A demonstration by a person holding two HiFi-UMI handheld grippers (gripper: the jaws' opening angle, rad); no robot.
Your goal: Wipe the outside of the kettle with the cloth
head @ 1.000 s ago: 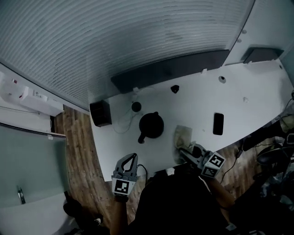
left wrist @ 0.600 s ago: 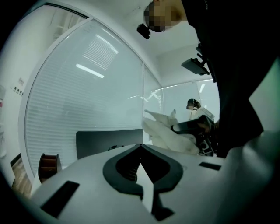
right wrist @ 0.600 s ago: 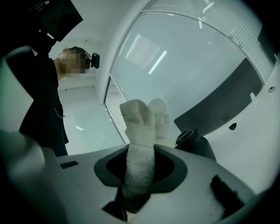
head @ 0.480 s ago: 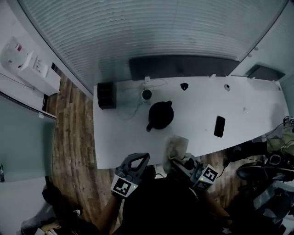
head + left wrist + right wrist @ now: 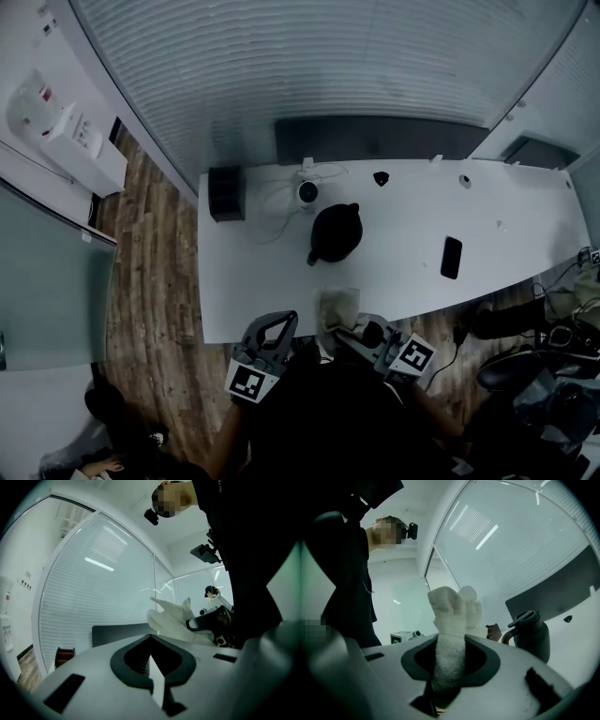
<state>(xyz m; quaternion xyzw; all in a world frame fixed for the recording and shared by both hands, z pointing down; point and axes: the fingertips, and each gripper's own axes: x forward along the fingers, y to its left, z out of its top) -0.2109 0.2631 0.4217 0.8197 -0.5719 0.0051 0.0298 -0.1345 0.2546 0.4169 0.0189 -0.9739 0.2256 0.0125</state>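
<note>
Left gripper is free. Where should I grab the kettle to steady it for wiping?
Probably take the kettle by its handle, the loop sticking out toward the near left of the table, on the side of the left gripper. Come in level from that near edge, jaws across the loop. They are shut, so open first; the right gripper holds the cloth.

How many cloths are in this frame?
1. The cloth is clamped in the right gripper, at the table's near edge, short of the kettle. No other shows, though the person's body could hide one.
</note>
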